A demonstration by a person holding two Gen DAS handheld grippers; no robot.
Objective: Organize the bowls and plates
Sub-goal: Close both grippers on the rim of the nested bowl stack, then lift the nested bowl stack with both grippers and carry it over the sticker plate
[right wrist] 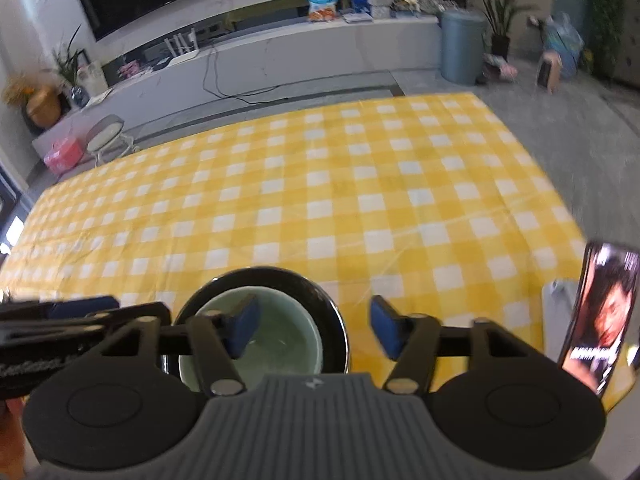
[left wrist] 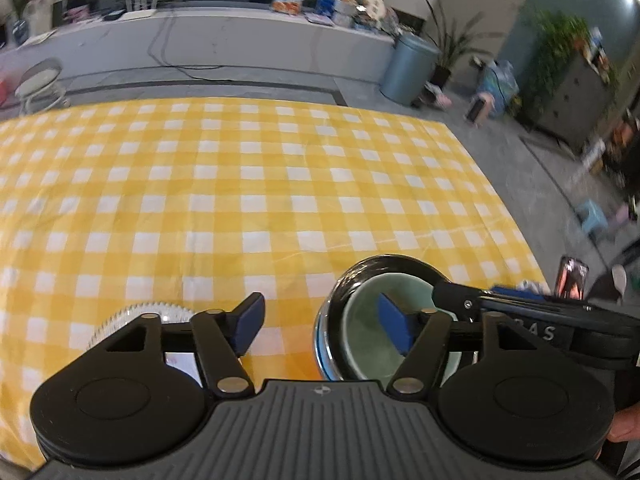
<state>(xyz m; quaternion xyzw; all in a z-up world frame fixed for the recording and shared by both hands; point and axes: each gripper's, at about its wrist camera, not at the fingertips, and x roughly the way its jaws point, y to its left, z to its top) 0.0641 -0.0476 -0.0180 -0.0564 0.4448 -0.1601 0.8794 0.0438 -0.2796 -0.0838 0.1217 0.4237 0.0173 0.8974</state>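
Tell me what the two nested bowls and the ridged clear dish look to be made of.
Black bowl: likely glazed ceramic; glossy, with bright highlights on its rim.
Pale green bowl nested inside it: likely ceramic with a smooth celadon-like glaze and soft sheen.
Clear dish: glass or clear plastic; see-through with a ridged edge, mostly hidden by the left gripper.
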